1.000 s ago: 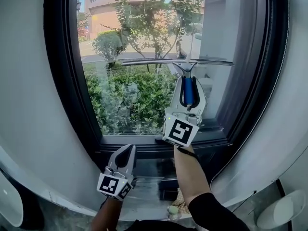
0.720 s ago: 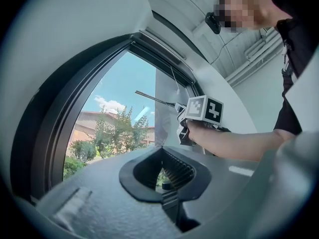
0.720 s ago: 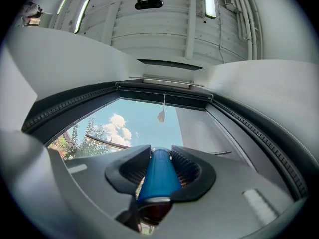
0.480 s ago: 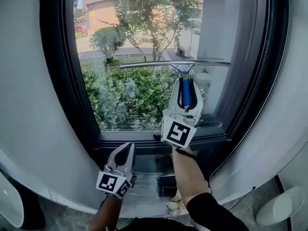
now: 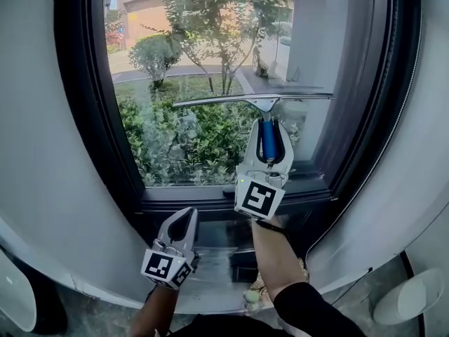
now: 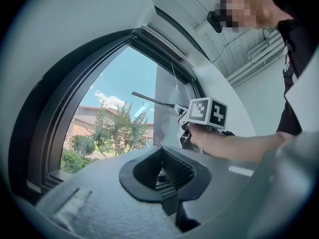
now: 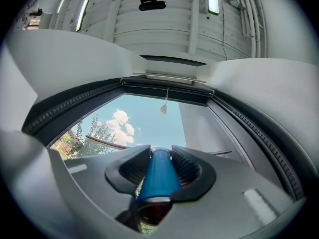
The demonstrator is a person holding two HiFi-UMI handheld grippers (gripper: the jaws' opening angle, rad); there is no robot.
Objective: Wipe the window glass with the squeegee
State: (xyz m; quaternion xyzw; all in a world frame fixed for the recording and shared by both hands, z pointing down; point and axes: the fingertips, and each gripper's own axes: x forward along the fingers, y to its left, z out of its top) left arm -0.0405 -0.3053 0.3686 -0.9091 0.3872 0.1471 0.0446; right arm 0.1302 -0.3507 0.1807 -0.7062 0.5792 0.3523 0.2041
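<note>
Squeegee is up on the window glass, and the right gripper has it, both jaws clamped on the blue handle, which runs straight out between them. Just ahead of the jaw tips the handle meets the long blade. The blade lies crosswise to the gripper and reaches out to both sides, further to its left, with that left end a touch lower. Through the pane beyond it are green shrubs and a tree. Below the right gripper and to its left, down by the bottom rail of the dark window frame, the left gripper hangs with its jaws pressed together on nothing. It points up toward the glass, well apart from the squeegee.
</note>
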